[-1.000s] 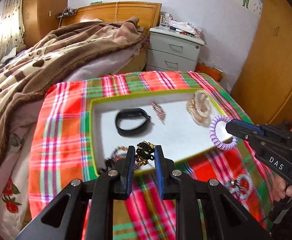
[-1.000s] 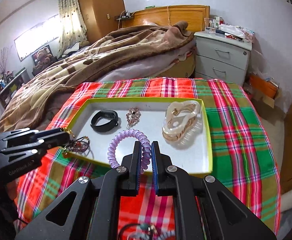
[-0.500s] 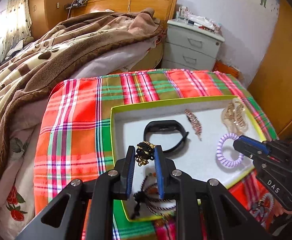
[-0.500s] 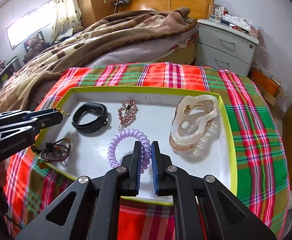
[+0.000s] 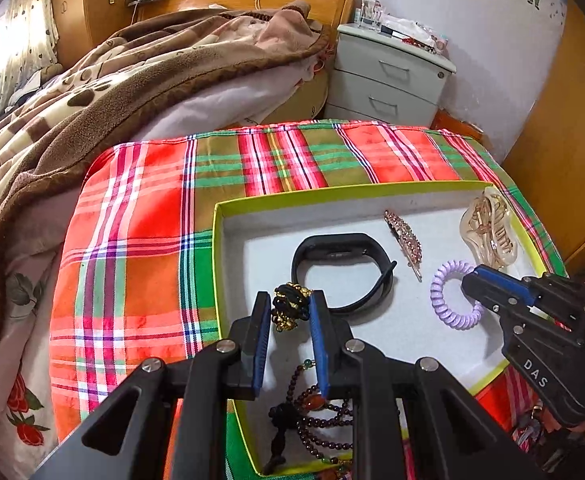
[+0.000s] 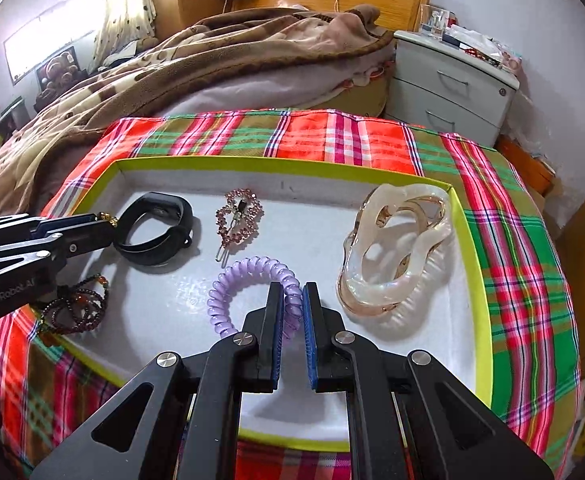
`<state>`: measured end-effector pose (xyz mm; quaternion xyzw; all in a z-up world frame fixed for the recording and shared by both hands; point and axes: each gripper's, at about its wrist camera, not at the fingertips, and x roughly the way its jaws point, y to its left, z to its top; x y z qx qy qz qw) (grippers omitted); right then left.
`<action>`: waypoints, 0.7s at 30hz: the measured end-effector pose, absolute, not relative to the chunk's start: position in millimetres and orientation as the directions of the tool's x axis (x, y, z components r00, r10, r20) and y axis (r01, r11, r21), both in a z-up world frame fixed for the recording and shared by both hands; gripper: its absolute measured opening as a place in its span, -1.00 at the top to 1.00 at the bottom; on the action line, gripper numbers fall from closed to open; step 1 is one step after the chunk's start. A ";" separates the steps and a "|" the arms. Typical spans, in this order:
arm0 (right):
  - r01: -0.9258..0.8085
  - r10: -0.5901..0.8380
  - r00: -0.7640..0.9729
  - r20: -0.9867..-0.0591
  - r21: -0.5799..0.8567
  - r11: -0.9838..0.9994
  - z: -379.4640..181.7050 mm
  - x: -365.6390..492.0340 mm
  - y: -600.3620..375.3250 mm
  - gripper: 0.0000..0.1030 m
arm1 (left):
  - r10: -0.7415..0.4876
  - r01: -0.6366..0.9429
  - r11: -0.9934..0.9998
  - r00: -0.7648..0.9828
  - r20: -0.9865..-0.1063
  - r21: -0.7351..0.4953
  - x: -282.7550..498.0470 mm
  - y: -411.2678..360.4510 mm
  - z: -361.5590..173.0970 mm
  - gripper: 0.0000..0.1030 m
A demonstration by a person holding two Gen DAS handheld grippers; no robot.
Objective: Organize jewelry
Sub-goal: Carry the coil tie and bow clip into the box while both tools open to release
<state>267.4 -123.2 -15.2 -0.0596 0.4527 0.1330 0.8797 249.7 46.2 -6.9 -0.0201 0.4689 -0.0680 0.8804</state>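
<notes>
A shallow white tray with a lime-green rim (image 5: 332, 194) (image 6: 276, 163) lies on a plaid cloth. My left gripper (image 5: 290, 312) is shut on a black and gold bead bracelet (image 5: 290, 306), held over the tray's left part beside a black wristband (image 5: 342, 270) (image 6: 154, 234). My right gripper (image 6: 293, 300) (image 5: 470, 280) is shut on a purple spiral hair tie (image 6: 248, 280) (image 5: 450, 300), low over the tray floor. A rhinestone hair clip (image 6: 238, 218) (image 5: 404, 236), a pearly claw clip (image 6: 392, 252) (image 5: 490, 226) and dark red beads (image 5: 320, 420) (image 6: 74, 308) lie in the tray.
The plaid cloth (image 5: 140, 248) covers a small table. A bed with a brown blanket (image 5: 132, 72) stands behind it and a grey nightstand (image 6: 452, 88) at the back right. Wooden wardrobe doors (image 5: 564, 128) close off the right. More jewelry (image 5: 530, 428) lies outside the tray's near right corner.
Both grippers have come forward and down over the tray with their pieces still held. The bracelet now hangs by the wristband and the purple hair tie sits low over the tray floor.
</notes>
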 end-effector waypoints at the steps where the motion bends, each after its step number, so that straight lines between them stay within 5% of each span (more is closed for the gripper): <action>1: -0.288 0.182 0.555 -0.812 0.018 0.958 -15.4 267.2 -123.5 0.81 | -0.140 0.101 0.990 0.549 -0.824 -0.101 249.9 46.4 -7.0 0.60; 13: -0.276 0.196 0.573 -0.796 0.037 0.960 -9.5 261.3 -126.9 0.70 | -0.159 0.093 0.987 0.573 -0.804 -0.128 241.0 50.3 2.4 0.30; 21: -0.251 0.213 0.619 -0.756 0.066 0.966 9.8 236.5 -142.6 0.61 | -0.196 0.106 0.980 0.598 -0.777 -0.167 197.5 58.4 16.7 0.28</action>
